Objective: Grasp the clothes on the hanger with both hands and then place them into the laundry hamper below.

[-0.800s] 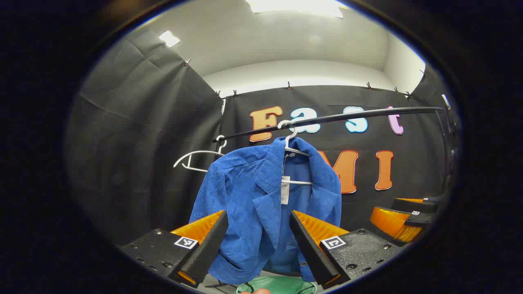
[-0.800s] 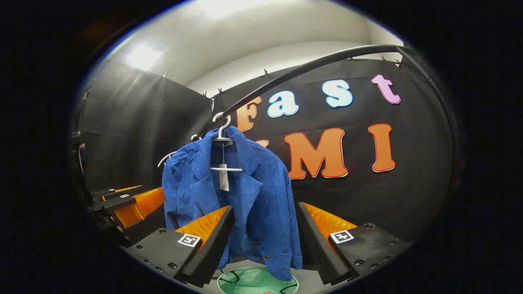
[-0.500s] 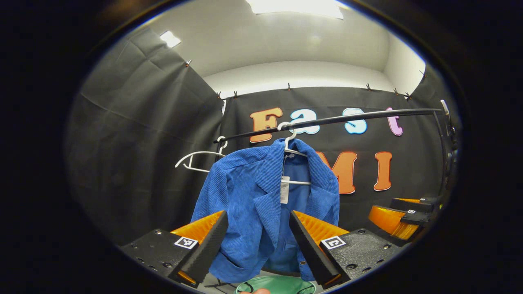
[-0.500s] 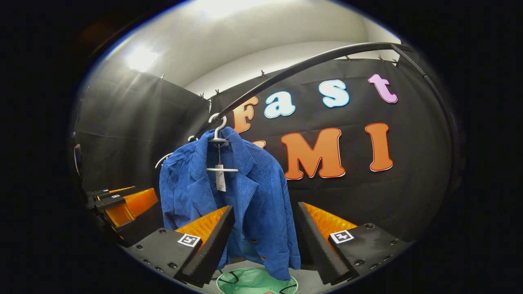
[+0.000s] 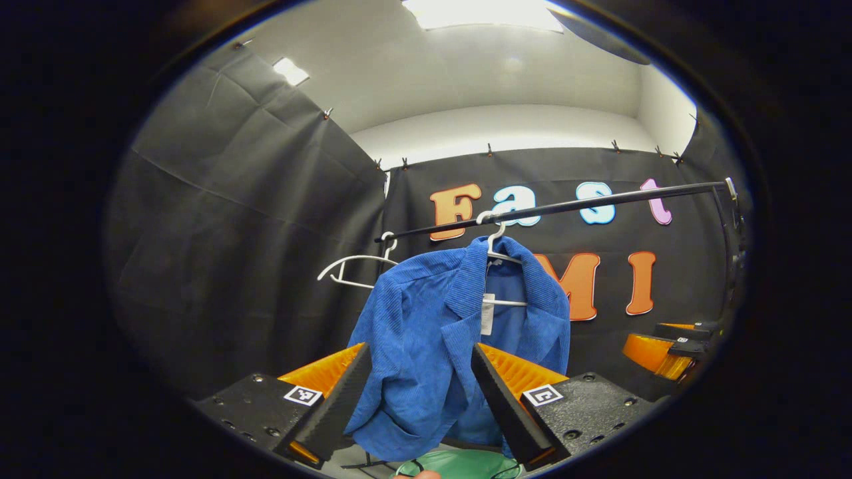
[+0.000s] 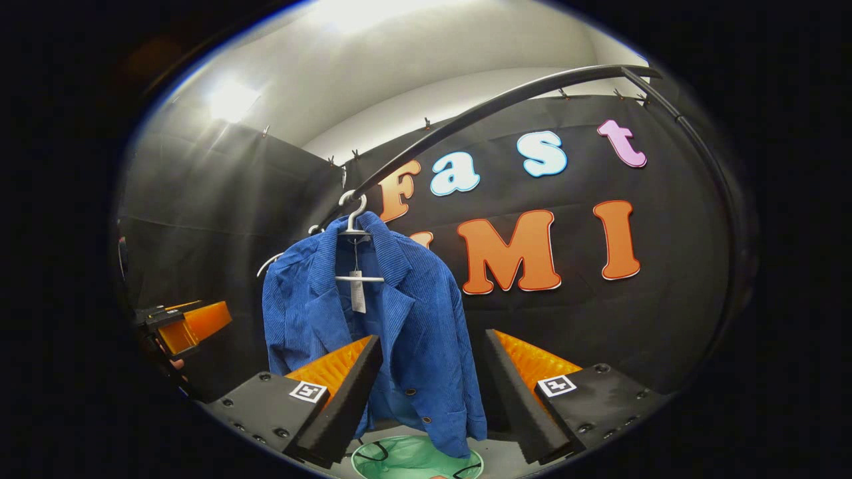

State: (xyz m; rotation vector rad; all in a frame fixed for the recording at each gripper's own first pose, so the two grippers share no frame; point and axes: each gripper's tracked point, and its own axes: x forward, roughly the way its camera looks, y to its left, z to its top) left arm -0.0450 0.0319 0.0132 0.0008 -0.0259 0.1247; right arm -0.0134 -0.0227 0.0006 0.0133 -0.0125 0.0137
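Observation:
A blue corduroy jacket [image 5: 432, 332] [image 6: 393, 332] hangs on a white hanger [image 5: 496, 243] [image 6: 353, 219] from a black rail [image 5: 586, 203] [image 6: 506, 106]. My left gripper [image 5: 416, 426] is open, short of the jacket's lower front, with nothing between its fingers. My right gripper [image 6: 429, 419] is open as well, in front of the jacket's hem and apart from it. A green laundry hamper [image 5: 466, 466] [image 6: 413, 459] sits below the jacket. The other gripper shows at the right edge [image 5: 665, 349] of the left gripper view and at the left edge [image 6: 186, 326] of the right gripper view.
A second white hanger [image 5: 353, 269], bare, hangs on the rail left of the jacket. Black cloth walls close the booth at the back and left. A bright ceiling light [image 5: 486, 10] is overhead.
In the left gripper view the jacket and rail have slid right and slightly down. In the right gripper view the other gripper has drifted down-left toward the edge. Both grippers stay open.

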